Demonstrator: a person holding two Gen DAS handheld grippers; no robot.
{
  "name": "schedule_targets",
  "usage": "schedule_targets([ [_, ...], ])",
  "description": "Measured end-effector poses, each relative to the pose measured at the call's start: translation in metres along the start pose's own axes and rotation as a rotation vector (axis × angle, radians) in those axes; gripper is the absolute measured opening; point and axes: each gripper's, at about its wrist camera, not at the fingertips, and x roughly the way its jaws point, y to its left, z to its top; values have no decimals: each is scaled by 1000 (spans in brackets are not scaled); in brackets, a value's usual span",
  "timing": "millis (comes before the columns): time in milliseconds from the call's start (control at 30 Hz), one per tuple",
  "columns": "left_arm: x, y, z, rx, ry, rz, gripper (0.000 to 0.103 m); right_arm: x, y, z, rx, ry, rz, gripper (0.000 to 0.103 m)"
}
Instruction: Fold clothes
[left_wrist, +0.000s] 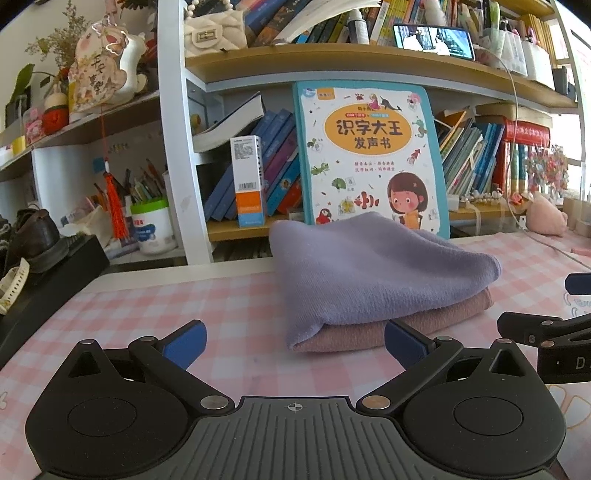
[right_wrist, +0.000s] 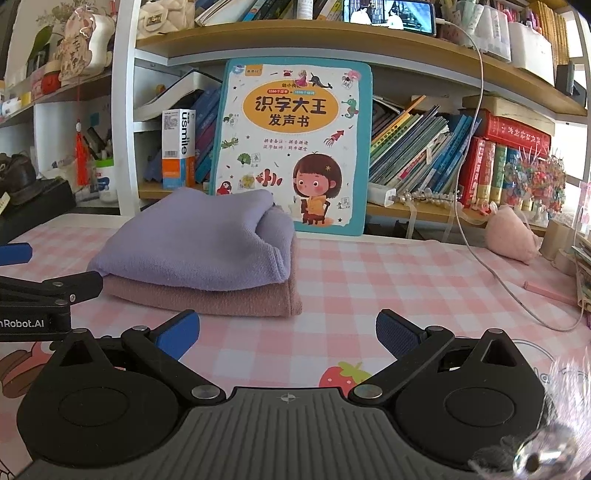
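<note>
A folded lavender cloth (left_wrist: 365, 269) lies on top of a folded dusty-pink cloth (left_wrist: 406, 325) on the pink checked tablecloth (left_wrist: 229, 306). My left gripper (left_wrist: 293, 345) is open and empty, just in front of the stack's near edge. In the right wrist view the lavender cloth (right_wrist: 207, 240) and the pink cloth (right_wrist: 221, 301) lie ahead and to the left. My right gripper (right_wrist: 288, 334) is open and empty, a little short of the stack. Each gripper shows at the edge of the other's view.
A children's book (left_wrist: 369, 155) leans on the bookshelf right behind the stack. A white cable (right_wrist: 491, 273) runs across the table at the right, near a pink plush toy (right_wrist: 511, 234). A black box with a shoe (left_wrist: 37, 240) stands at the left.
</note>
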Motion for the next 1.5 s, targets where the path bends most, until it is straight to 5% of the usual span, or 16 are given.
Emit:
schedule_targets([
  [1500, 7, 0, 1, 2, 44, -12, 103, 8, 1, 1, -9, 49, 5, 103],
])
